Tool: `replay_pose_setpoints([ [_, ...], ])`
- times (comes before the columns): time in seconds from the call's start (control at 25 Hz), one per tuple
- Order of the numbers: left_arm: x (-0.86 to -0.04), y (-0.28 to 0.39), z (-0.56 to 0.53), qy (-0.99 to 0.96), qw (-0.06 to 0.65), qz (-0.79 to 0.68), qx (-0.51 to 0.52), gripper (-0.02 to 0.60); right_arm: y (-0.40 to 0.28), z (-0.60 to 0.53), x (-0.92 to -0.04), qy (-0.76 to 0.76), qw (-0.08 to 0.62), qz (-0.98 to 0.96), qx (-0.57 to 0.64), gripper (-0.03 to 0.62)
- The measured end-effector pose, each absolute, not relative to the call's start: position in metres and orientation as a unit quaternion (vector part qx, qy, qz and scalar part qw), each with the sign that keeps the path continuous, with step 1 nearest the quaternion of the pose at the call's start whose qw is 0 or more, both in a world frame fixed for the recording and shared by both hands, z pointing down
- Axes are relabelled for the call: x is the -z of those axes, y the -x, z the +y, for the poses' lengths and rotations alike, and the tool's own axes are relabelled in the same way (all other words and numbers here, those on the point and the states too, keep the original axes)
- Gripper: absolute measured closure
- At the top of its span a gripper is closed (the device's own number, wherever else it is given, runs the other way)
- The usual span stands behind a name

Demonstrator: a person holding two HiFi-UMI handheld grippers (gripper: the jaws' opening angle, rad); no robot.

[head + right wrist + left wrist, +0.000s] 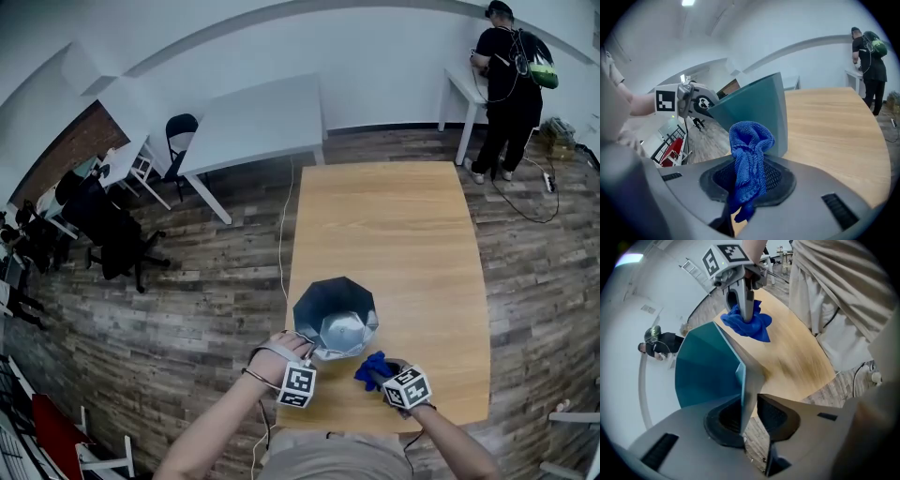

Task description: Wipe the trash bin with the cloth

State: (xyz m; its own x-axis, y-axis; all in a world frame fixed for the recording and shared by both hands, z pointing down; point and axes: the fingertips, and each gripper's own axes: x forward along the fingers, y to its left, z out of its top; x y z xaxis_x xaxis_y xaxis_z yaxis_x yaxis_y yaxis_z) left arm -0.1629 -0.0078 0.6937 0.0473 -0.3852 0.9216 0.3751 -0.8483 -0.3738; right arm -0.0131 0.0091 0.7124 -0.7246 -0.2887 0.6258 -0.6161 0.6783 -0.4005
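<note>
Though on dark flooring (pixel 187 319), pale table (pixel 394 225).

The trash bin (pixel 336 314) stands on the surface (pixel 394 225) near its front edge. The cloth (pixel 372 367) hangs just right of it, in the right gripper's (pixel 747 183) jaws. The bin's wall stands between the left gripper's (pixel 751 401) jaws.

The trash bin (pixel 335 317) blocks the middle of the table's (pixel 394 225) near edge. My left gripper (pixel 312 356) straddles its wall with a gap at one pad. My right gripper (pixel 382 373), clamping the cloth (pixel 372 367), crowds the bin's right side. I see open tabletop beyond and to the right. My torso (pixel 328 461) closes off the near edge.
</note>
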Motion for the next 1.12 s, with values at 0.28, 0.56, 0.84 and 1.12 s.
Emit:
replay_pose_setpoints([
  [0.28, -0.691, 0.137, 0.007, 0.682, 0.219, 0.04, 0.697, 0.531, 0.012, 0.017, -0.663, -0.252, 0.226, -0.894, -0.292, 0.517],
  [0.56, -0.69, 0.1, 0.013, 0.703, 0.166, 0.073, 0.687, 0.538, 0.024, 0.004, -0.642, -0.261, 0.192, -0.899, -0.294, 0.517],
  [0.84, -0.688, 0.092, 0.011, 0.706, 0.171, 0.064, 0.684, 0.538, 0.029, -0.014, -0.666, -0.276, 0.164, -0.865, -0.386, 0.517],
  [1.12, -0.688, 0.092, 0.01, 0.708, 0.18, 0.039, 0.681, 0.538, 0.028, -0.021, -0.727, -0.277, 0.205, -0.839, -0.422, 0.517],
])
